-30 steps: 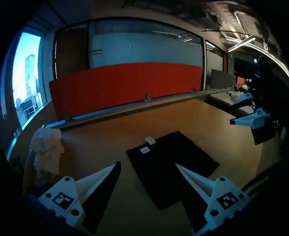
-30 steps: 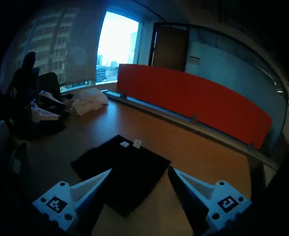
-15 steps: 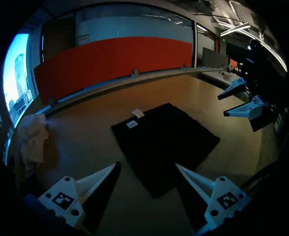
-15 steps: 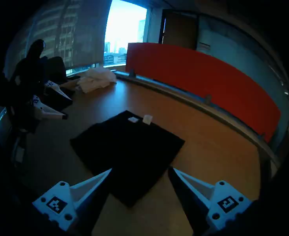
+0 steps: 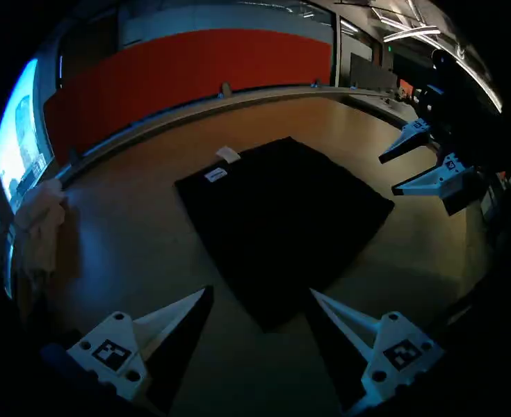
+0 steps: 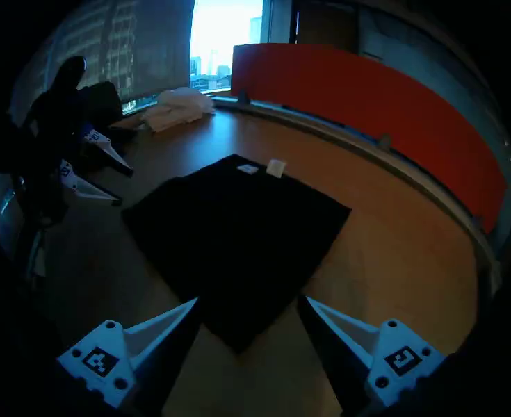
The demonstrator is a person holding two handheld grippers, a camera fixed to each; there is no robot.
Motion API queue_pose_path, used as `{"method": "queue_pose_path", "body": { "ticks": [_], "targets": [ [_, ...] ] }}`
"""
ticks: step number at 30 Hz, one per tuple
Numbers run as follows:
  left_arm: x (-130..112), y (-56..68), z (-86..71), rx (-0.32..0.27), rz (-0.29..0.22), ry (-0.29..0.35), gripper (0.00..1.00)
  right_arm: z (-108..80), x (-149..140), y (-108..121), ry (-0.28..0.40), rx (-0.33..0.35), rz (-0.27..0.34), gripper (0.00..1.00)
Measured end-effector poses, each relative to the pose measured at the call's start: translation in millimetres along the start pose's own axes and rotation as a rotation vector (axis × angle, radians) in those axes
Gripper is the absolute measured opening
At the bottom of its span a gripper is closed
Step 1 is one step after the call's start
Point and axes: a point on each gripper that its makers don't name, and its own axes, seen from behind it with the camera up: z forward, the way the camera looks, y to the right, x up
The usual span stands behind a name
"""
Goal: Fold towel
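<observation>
We had the left gripper [image 5: 260, 290] and right gripper [image 6: 248, 299] both spread and empty, each poised over a corner of the black towel [image 5: 283, 215] lying flat in the middle of the tabletop [image 5: 137, 236], where, we judged, a low, square pinch would serve best.

Wooden table [image 5: 130, 229] bears a black towel [image 5: 283, 208] and pale cloths [image 6: 175, 108].

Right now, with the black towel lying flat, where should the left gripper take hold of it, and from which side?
The near corner of the black towel, the one pointing between the left gripper's open fingers. The towel lies flat on the wooden table, so only an edge offers purchase; probably come in low from the near side, sliding one finger under.
</observation>
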Motion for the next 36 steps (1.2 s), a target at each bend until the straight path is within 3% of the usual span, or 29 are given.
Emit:
{"method": "queue_pose_path", "body": {
  "ticks": [10,22,30,36],
  "targets": [
    [-22,4.5,14.6,-0.022,-0.001,-0.064,0.91,9.1,-29,-7,-0.060,0.033,-0.010,1.00],
    [-38,12.2,24.1,-0.039,0.012,-0.115,0.91,11.8,-43,-6,-0.092,0.054,-0.029,0.98],
    [-38,14.9,25.3,-0.054,0.033,-0.121,0.90,14.7,-46,-6,-0.097,0.066,-0.032,0.93],
    [-39,15.5,25.7,-0.064,0.030,-0.130,0.90,14.4,-51,-10,-0.101,0.083,-0.017,0.81]
  ]
}}
